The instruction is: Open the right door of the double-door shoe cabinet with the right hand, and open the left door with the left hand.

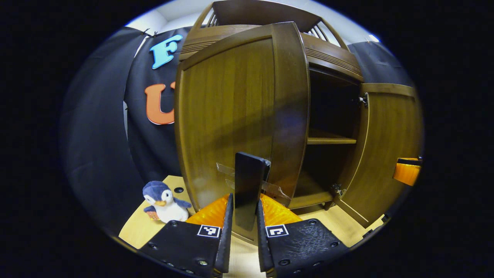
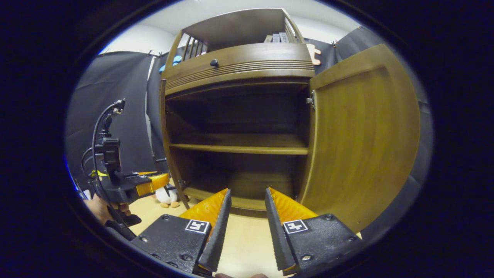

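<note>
A staged recording booth rather than a lived-in home. Black cloth (image 2: pixel 115 96) hangs as the walls behind a single wooden shoe cabinet (image 2: pixel 235 65), which stands on a pale wood floor (image 1: pixel 142 227). A penguin plush toy (image 1: pixel 164 202) sits beside the cabinet, and a cabled, camera-bearing handheld gripper (image 2: pixel 160 179) marks data collection.

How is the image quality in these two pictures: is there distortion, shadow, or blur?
Left gripper view: fisheye bends the left door into a curve, and a shadow band crosses it. Right gripper view: the cabinet interior is dark, the right door evenly lit; edges bow, no motion blur.
</note>
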Demonstrator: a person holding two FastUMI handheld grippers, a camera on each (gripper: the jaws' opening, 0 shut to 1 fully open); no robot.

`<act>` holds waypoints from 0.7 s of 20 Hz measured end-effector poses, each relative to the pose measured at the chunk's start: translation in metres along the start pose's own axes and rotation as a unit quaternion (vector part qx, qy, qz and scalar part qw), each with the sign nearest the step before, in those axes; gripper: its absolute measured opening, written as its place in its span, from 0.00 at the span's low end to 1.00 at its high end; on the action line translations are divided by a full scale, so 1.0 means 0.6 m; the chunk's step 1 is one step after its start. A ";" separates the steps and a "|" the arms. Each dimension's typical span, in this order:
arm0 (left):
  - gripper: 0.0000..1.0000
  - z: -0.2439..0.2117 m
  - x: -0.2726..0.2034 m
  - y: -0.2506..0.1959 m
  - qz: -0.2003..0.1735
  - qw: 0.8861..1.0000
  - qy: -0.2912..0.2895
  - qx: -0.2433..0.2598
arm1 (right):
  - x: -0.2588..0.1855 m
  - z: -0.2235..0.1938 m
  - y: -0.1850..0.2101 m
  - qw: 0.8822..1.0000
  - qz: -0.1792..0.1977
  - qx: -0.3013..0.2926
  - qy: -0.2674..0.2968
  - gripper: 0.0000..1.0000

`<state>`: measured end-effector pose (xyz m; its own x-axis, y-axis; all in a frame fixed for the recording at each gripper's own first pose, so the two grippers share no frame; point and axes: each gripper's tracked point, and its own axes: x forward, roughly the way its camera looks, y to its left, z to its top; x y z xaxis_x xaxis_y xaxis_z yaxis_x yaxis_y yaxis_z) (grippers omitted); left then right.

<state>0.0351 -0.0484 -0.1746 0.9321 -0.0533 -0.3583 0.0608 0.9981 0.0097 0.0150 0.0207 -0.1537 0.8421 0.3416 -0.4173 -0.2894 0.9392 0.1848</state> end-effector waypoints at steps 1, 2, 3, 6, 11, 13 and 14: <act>0.37 -0.002 -0.008 0.009 0.006 1.000 0.001 -0.003 | 0.007 0.002 0.002 1.000 0.004 -0.002 -0.002 0.59; 0.37 -0.003 -0.017 0.018 0.012 1.000 0.000 -0.004 | 0.011 0.004 0.005 1.000 0.006 -0.004 -0.002 0.57; 0.37 -0.005 -0.024 0.029 0.019 1.000 0.000 -0.003 | 0.008 0.001 0.011 1.000 0.007 -0.007 -0.001 0.58; 0.29 -0.011 -0.047 0.059 0.039 0.999 -0.002 -0.005 | 0.019 -0.007 0.018 1.000 0.003 -0.009 0.015 0.57; 0.28 -0.017 -0.079 0.125 0.086 0.996 -0.004 -0.001 | 0.031 0.002 0.036 1.000 0.006 -0.013 0.012 0.59; 0.37 -0.018 -0.092 0.150 0.105 0.994 -0.004 -0.010 | 0.040 0.009 0.043 1.000 0.007 -0.017 0.006 0.59; 0.37 -0.015 -0.097 0.162 0.113 0.993 -0.008 -0.010 | 0.043 0.013 0.046 1.000 0.007 -0.018 0.004 0.57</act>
<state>-0.0166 0.0521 -0.1611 0.9263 0.1728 -0.3348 -0.1582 0.9849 0.0706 0.0324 0.0554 -0.1527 0.8345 0.3541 -0.4222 -0.3168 0.9352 0.1581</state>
